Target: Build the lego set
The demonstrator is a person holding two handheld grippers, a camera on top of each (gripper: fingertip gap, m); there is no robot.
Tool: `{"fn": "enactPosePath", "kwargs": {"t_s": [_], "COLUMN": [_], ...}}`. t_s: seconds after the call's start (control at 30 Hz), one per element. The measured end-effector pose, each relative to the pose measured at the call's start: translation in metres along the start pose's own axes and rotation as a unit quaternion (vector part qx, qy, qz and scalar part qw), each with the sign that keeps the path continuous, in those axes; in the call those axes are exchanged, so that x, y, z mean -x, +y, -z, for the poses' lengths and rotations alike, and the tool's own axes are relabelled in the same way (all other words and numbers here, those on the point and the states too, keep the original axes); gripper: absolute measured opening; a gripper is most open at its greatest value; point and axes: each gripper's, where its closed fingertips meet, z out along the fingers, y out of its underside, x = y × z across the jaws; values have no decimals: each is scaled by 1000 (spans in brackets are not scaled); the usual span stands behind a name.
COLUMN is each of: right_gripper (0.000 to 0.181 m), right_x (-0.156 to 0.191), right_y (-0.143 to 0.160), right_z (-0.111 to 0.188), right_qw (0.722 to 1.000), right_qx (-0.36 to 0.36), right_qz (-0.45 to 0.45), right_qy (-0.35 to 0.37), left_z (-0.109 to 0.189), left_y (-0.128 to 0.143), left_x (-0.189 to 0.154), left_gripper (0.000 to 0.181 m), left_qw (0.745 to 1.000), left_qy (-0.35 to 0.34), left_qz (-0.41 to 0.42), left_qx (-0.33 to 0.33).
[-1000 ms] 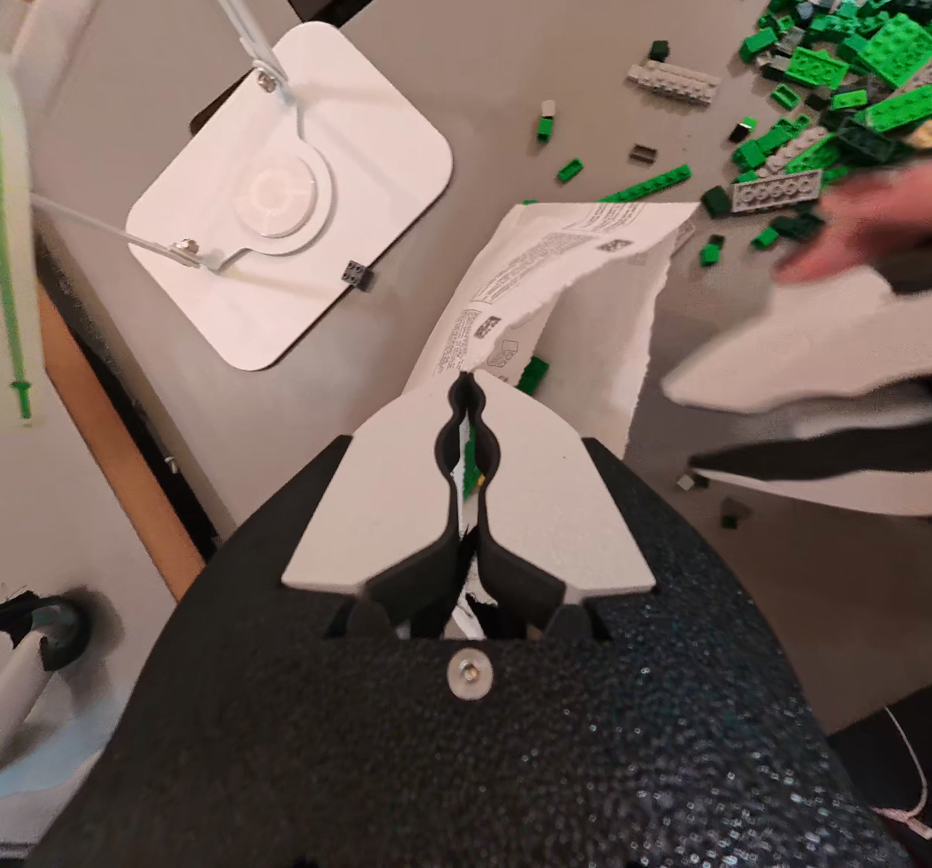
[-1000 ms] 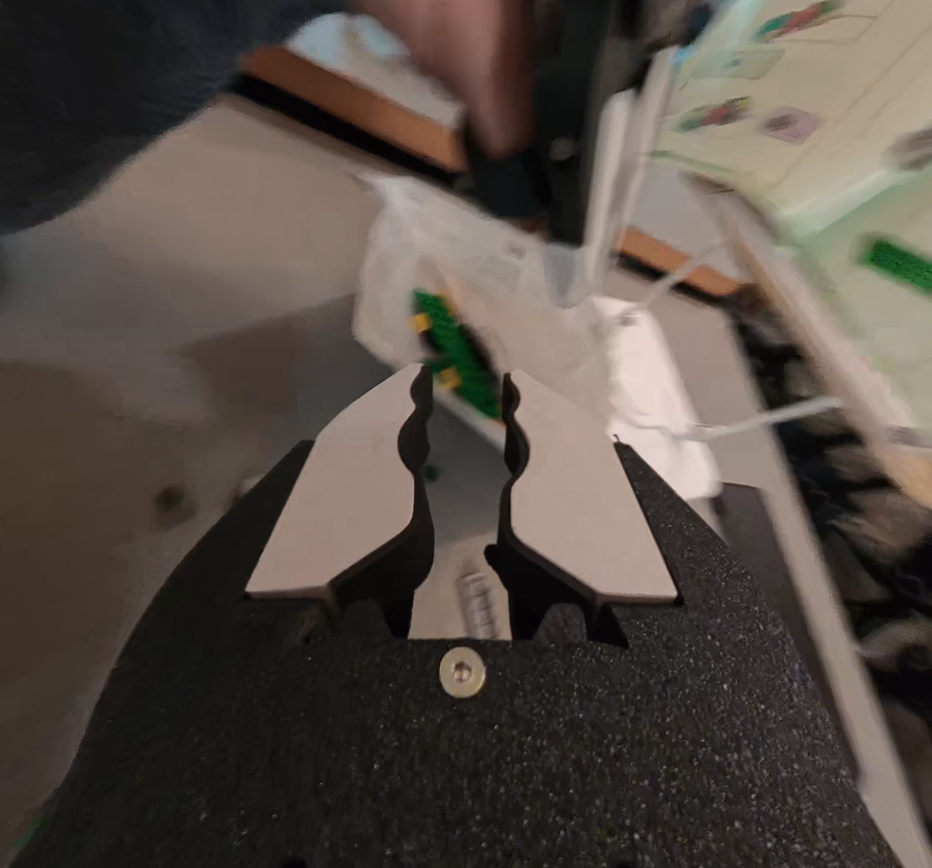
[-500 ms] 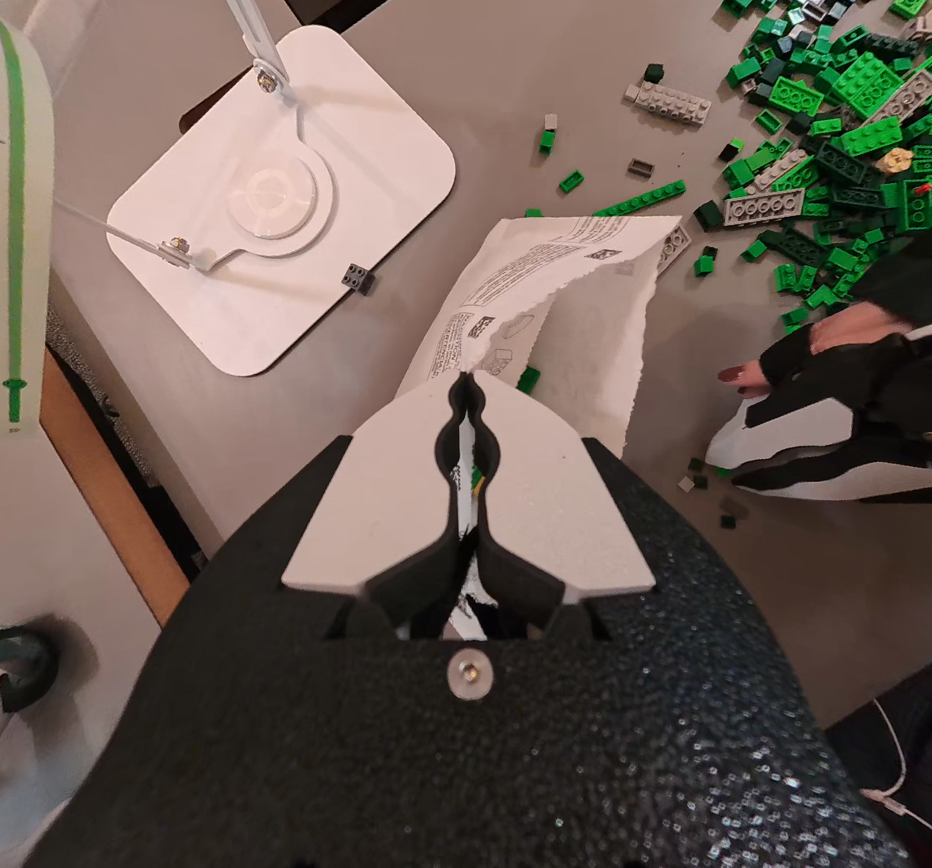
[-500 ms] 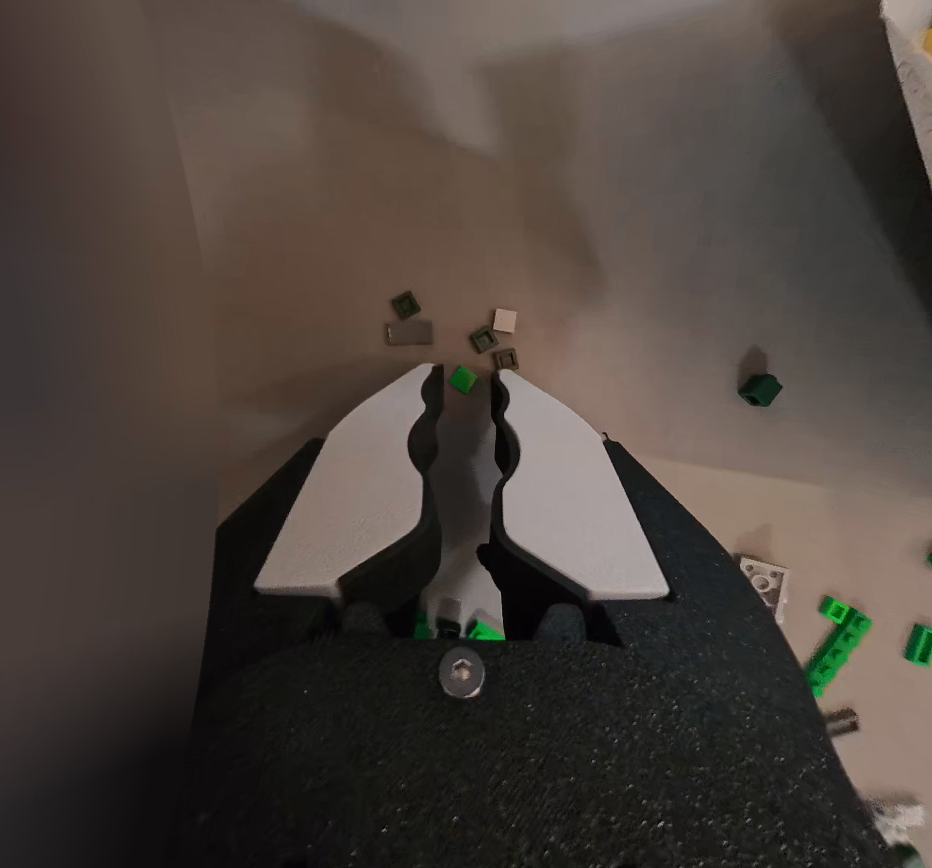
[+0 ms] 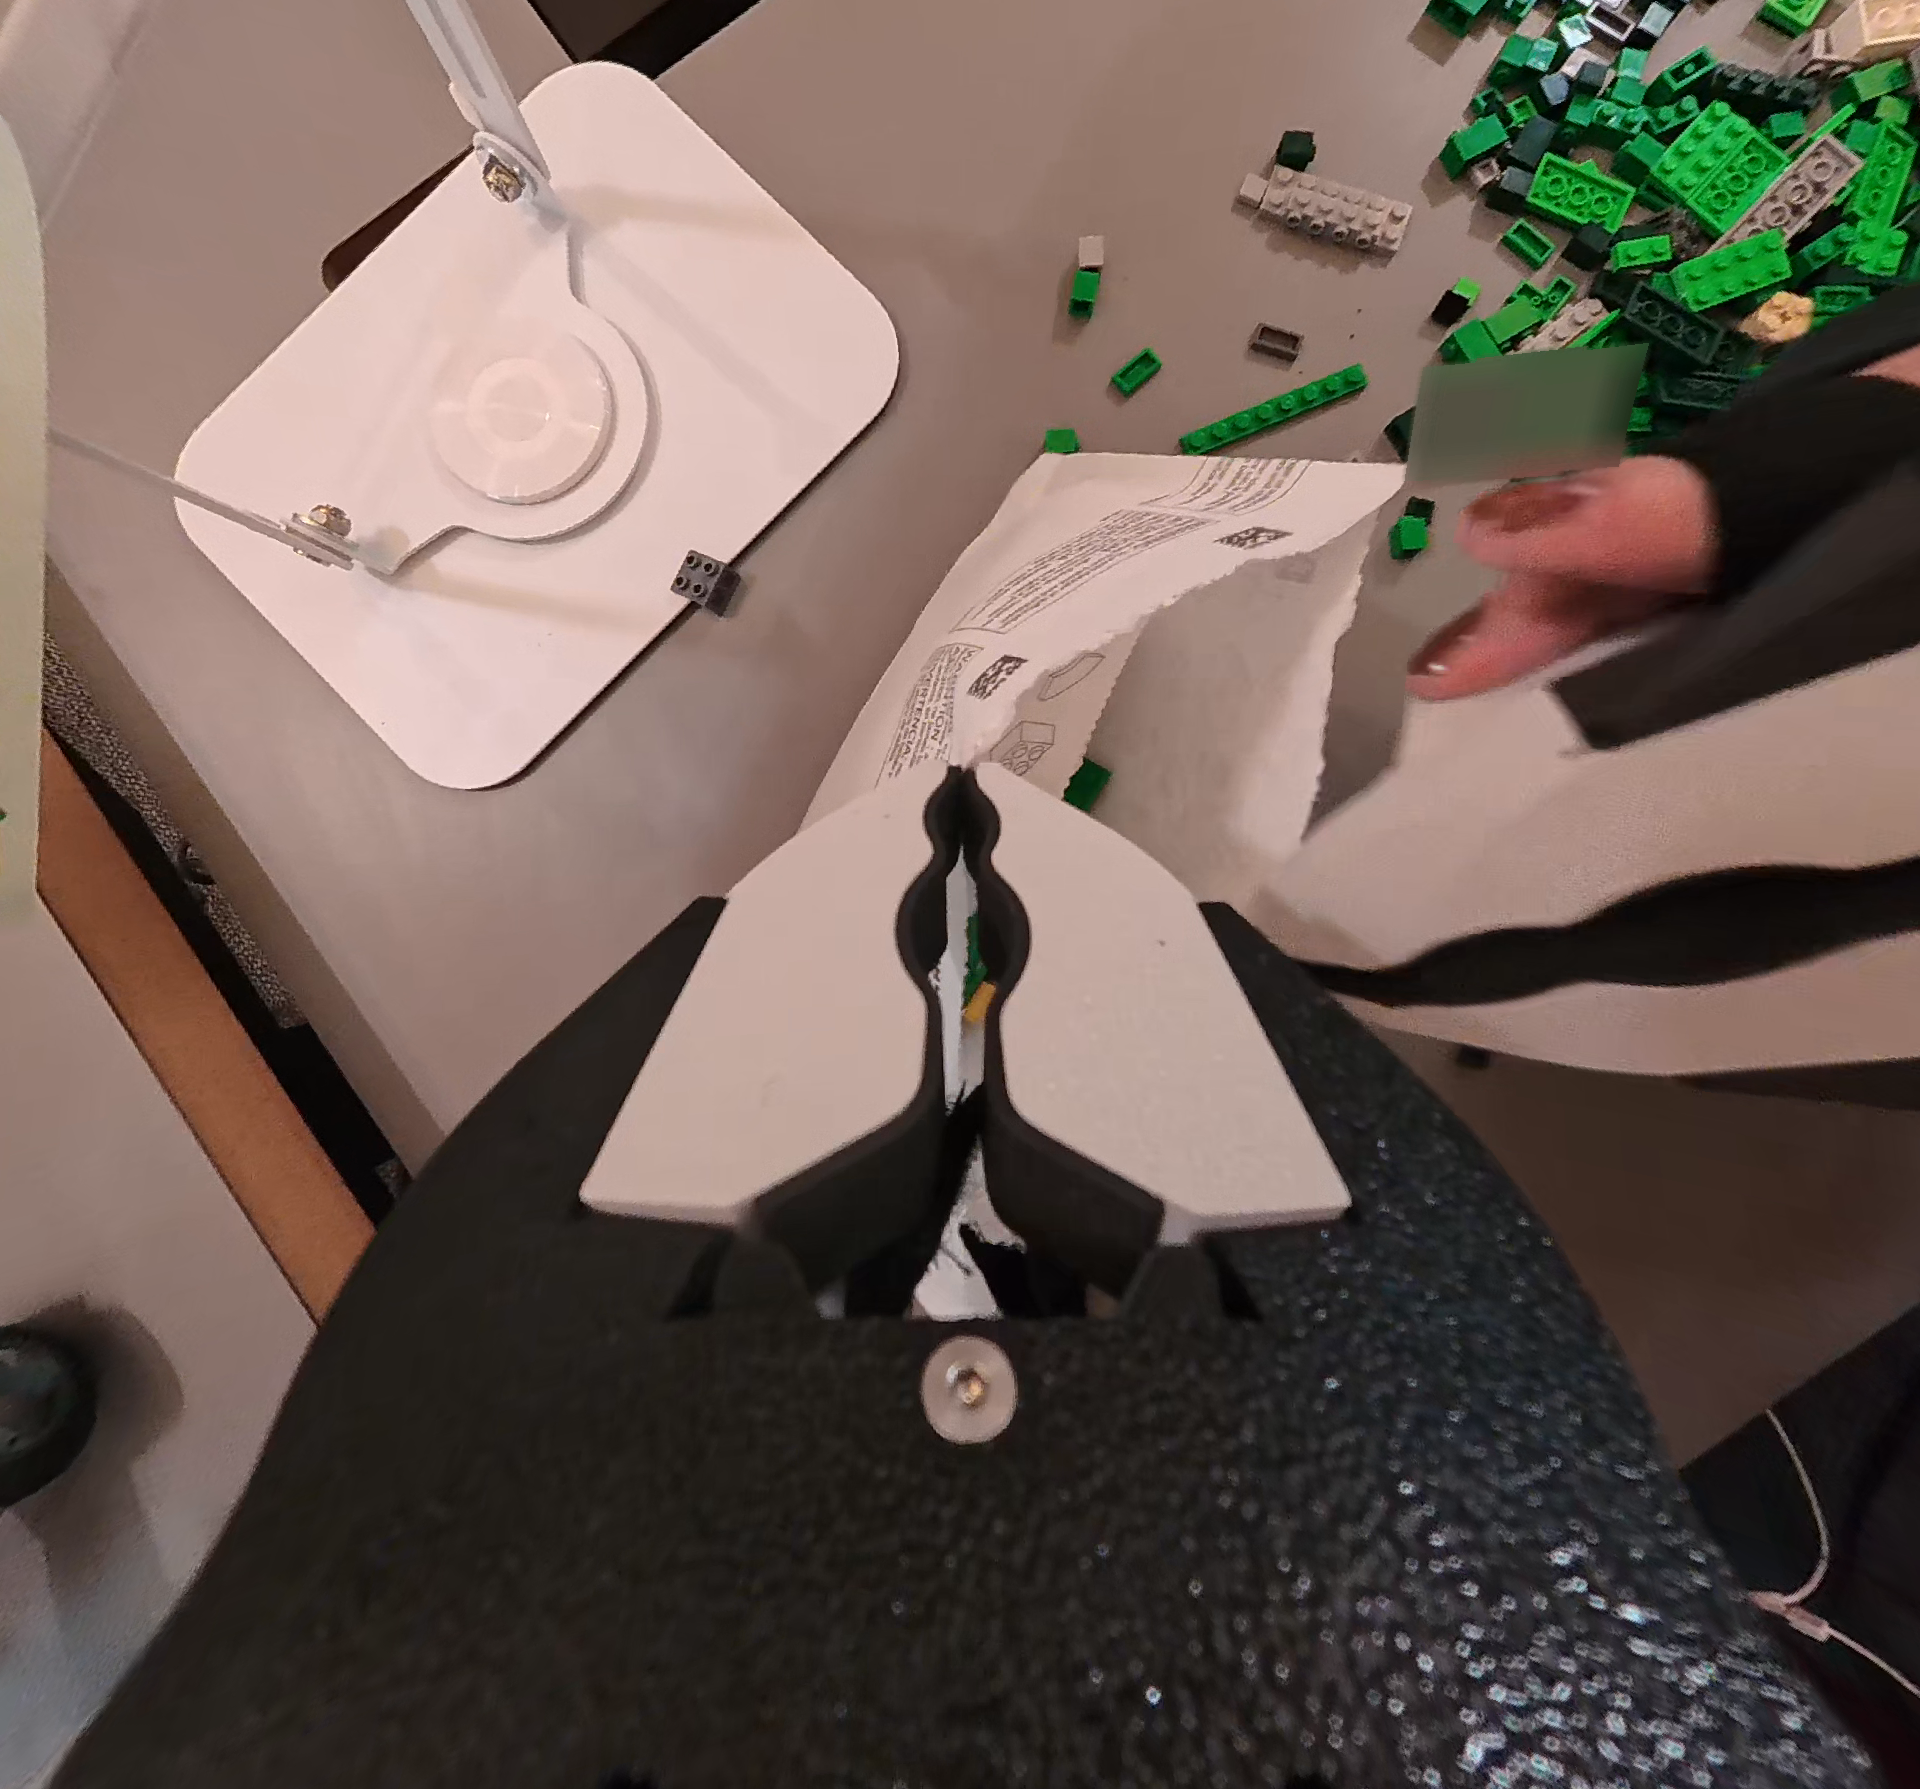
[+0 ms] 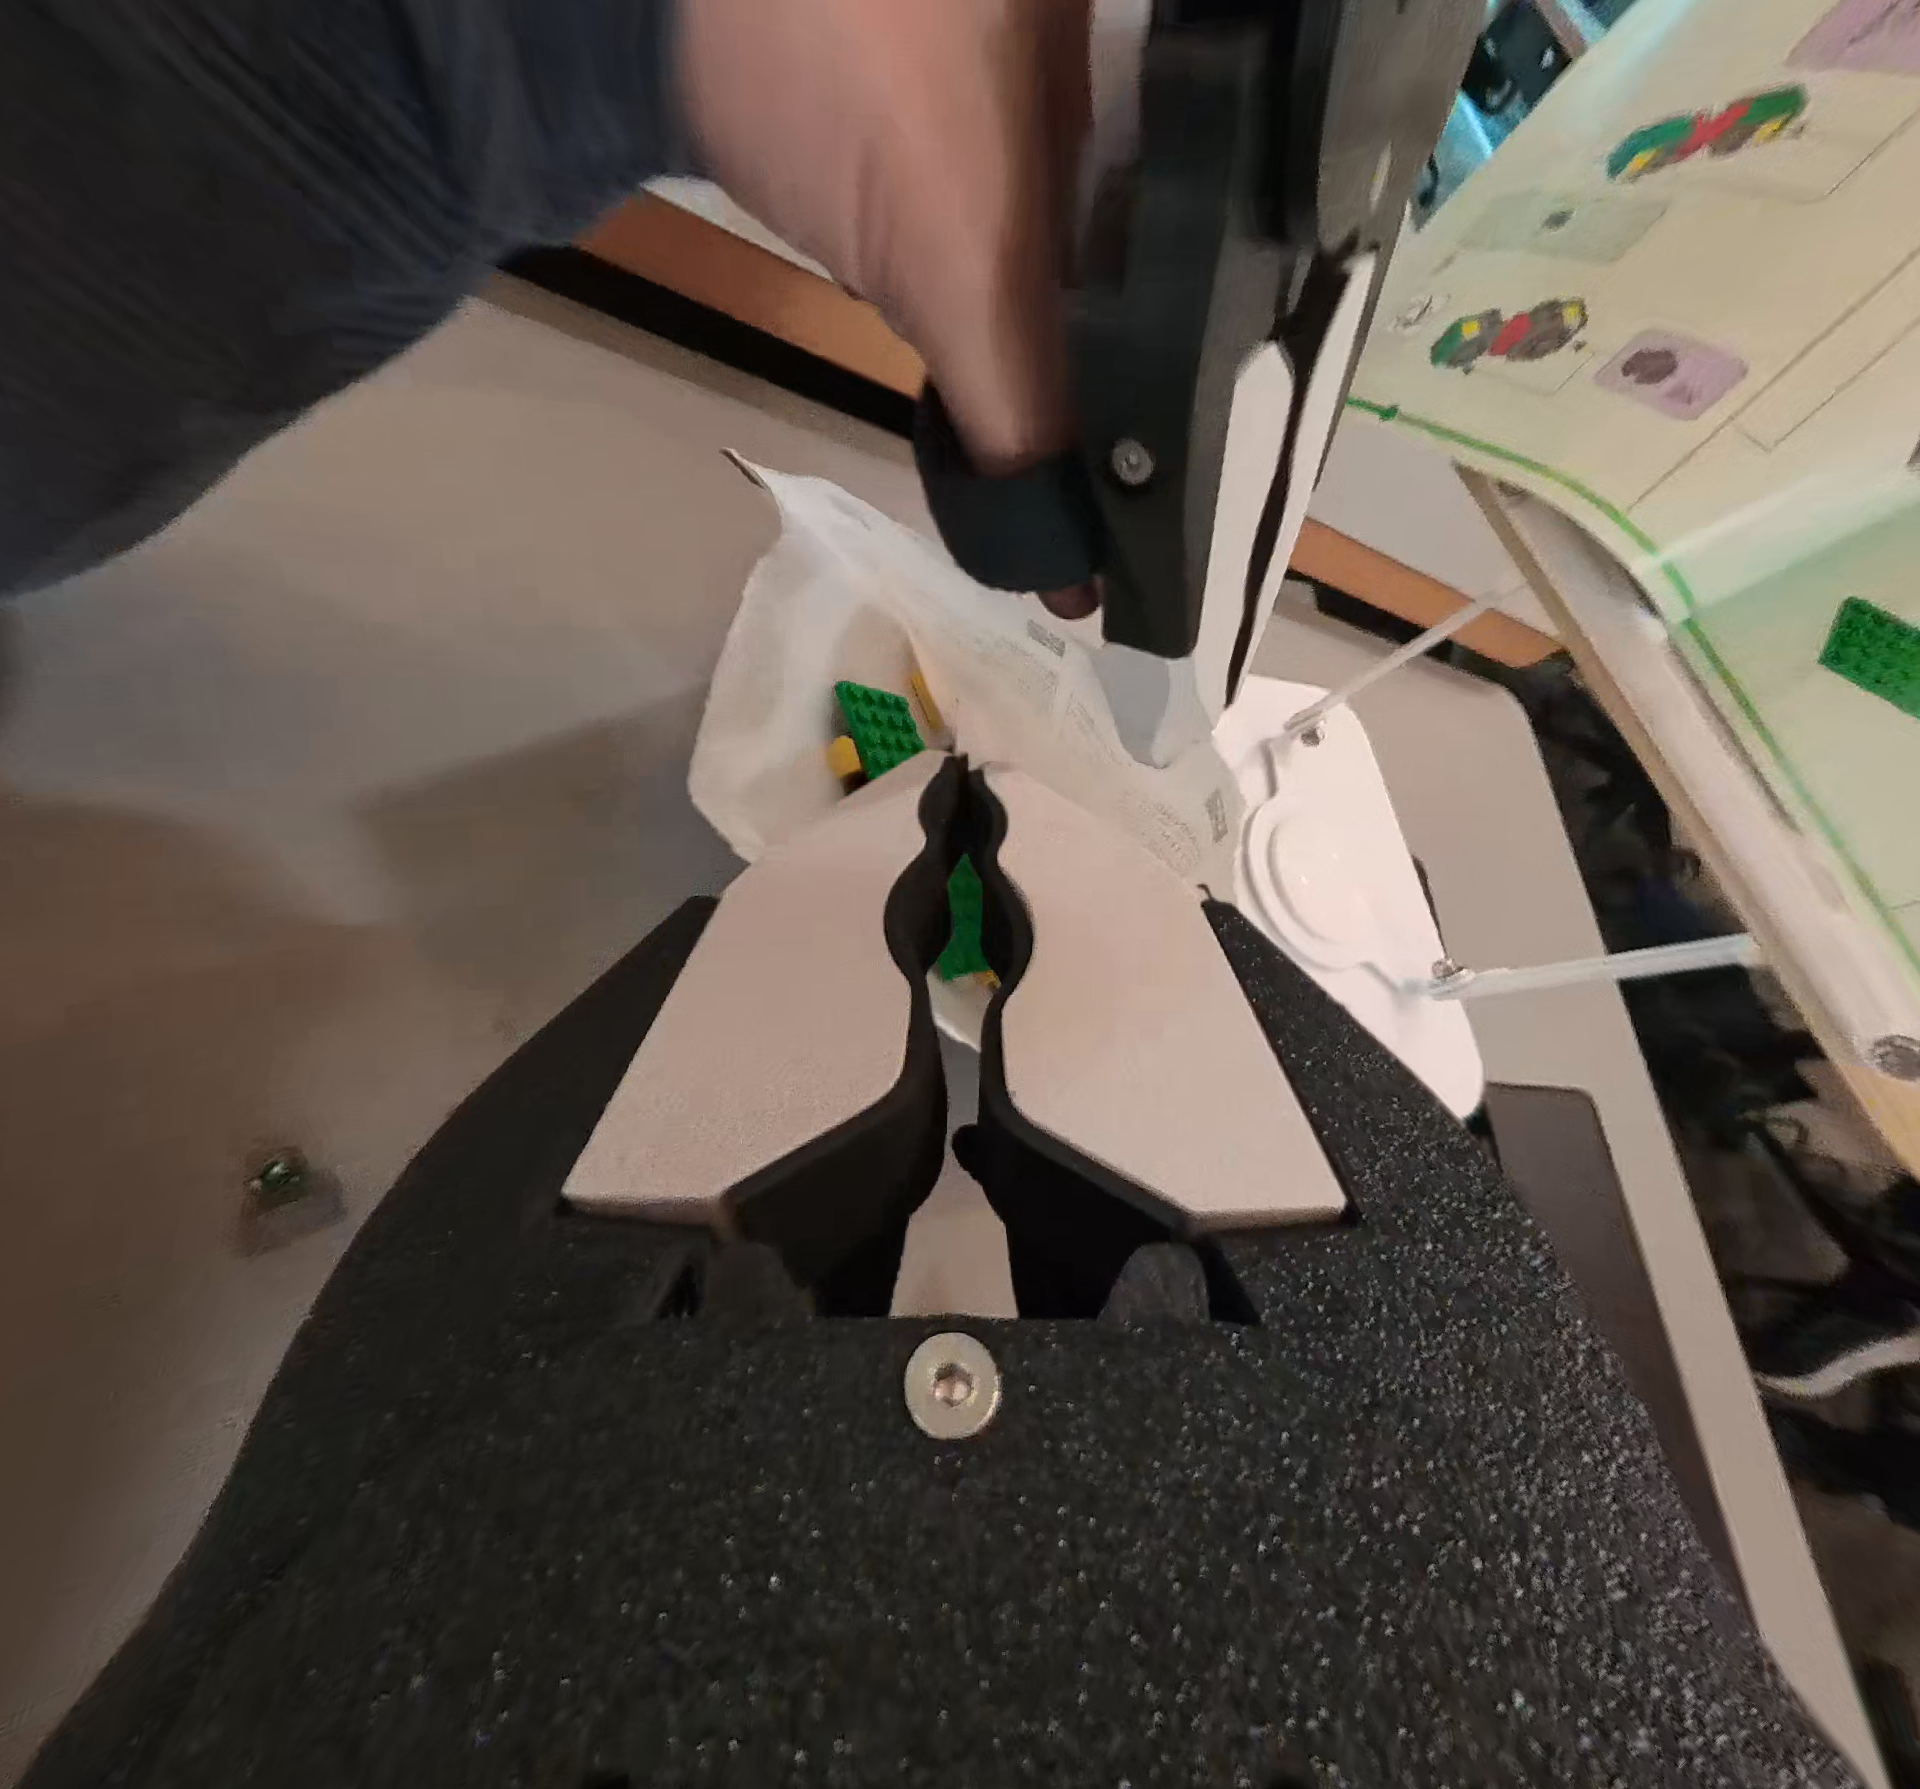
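Both sets of fingers pinch the torn white paper bag (image 5: 1164,638): left gripper (image 5: 964,783) clamps one edge, right gripper (image 6: 961,771) the other. Green bricks (image 5: 1683,181) lie piled at two o'clock in the left wrist view.

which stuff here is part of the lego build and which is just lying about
Part of the job:
- white paper bag, torn open, pinched by left gripper
- right gripper, at the bag's edge
- green plate inside the bag
- loose brick pile
- instruction sheet

Just lying about:
- white lamp base
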Motion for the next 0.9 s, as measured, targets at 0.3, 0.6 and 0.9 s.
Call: {"fn": "enactPosePath", "kwargs": {"t_s": [0.3, 0.6, 0.9], "right_gripper": [22, 22, 14], "right_x": [63, 148, 167], "right_y": [26, 74, 70], "right_z": [26, -4, -11], "right_qw": [982, 943, 933], "right_qx": [10, 111, 101], "right_qz": [-25, 37, 54], "right_qy": [-186, -313, -342], "left_z": [-3, -7, -7], "left_y": [-1, -1, -1], "left_x": [1, -1, -1], "left_gripper": [0, 0, 0], "left_qw": [1000, 1000, 1000], "left_qy": [1, 1, 4], "left_qz": [-1, -9, -11], "left_qx": [2, 8, 7]}}
